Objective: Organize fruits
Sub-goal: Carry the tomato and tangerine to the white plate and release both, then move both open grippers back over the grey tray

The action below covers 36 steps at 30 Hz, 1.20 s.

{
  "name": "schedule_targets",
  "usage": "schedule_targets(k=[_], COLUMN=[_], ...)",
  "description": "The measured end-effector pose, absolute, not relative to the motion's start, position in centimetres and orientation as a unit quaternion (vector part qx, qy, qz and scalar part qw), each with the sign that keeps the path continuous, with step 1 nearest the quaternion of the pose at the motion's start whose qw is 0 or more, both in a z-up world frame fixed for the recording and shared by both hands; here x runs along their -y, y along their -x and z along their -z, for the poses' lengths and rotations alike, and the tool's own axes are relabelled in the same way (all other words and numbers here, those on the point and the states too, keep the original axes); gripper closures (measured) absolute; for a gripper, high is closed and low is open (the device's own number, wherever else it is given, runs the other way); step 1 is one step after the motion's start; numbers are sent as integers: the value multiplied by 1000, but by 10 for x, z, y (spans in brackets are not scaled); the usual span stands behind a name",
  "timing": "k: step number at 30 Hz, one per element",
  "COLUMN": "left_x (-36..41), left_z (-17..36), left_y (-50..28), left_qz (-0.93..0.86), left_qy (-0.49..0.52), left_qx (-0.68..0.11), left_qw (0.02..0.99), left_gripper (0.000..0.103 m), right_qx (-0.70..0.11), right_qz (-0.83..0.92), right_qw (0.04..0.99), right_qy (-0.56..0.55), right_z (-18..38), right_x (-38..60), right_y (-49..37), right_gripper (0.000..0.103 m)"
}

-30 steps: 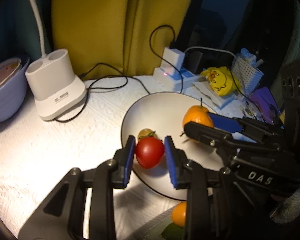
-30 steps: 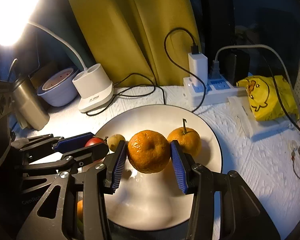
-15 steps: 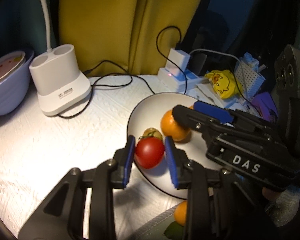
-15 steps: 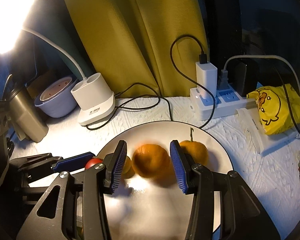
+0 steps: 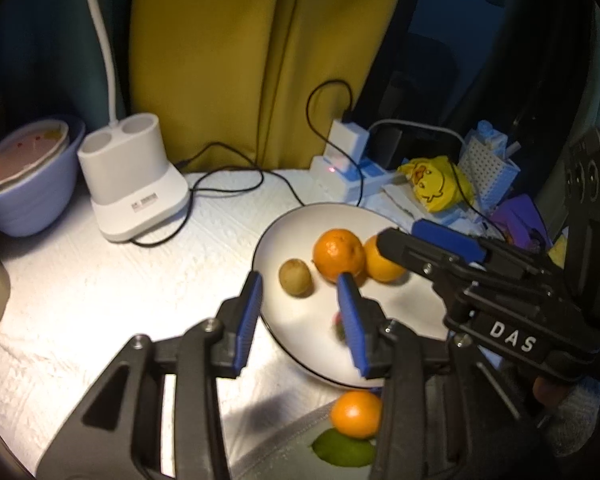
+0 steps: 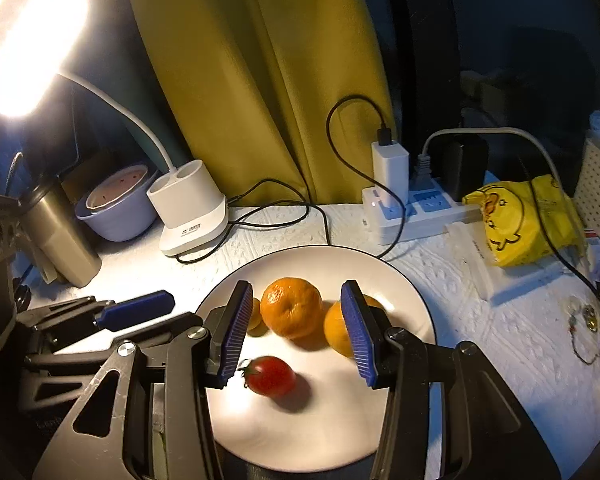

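A white plate (image 6: 404, 280) holds two oranges (image 6: 291, 313) (image 6: 337, 334), a small brown-green fruit (image 5: 295, 277) and a red tomato (image 6: 270, 376). In the left wrist view the plate (image 5: 296, 224) and both oranges (image 5: 338, 255) show; the tomato is mostly hidden behind the right finger. My left gripper (image 5: 302, 322) is open and empty over the plate's near left rim. My right gripper (image 6: 296, 332) is open and empty above the plate. Another orange (image 5: 356, 414) and a green fruit (image 5: 342, 448) lie off the plate, near me.
A white lamp base (image 5: 130, 178) and a lilac bowl (image 5: 24, 184) stand at the back left, a metal cup (image 6: 60, 236) farther left. A power strip with chargers (image 6: 412, 208), a yellow duck bag (image 6: 516, 216) and cables lie behind the plate.
My left gripper opened and let the tomato go onto the plate. My right gripper released its orange onto the plate and both grippers drew back and up.
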<state>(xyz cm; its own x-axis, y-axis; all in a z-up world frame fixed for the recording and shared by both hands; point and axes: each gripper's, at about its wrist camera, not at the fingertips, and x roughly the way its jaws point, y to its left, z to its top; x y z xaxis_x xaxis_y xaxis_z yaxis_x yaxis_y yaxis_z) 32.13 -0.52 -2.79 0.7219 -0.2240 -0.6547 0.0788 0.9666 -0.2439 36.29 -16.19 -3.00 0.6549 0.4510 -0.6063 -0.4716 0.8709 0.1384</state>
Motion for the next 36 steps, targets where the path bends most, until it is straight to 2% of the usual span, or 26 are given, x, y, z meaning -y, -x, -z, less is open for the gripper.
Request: schedule_targets(k=[22,36], left_x=[2,3], left_z=[-1,8], left_y=[-244,-198], left_qz=[72,66], left_qy=[95,94], left_qx=[-338,-346], left_qw=[934,931], left_gripper=[63,63], right_qx=[-316,-331], right_qz=[-243,-255], right_qw=[917,908], right_qy=[10,12], right_z=[7,19], right_x=[193,197], right_y=[-278,-229], right_gripper=[55,55])
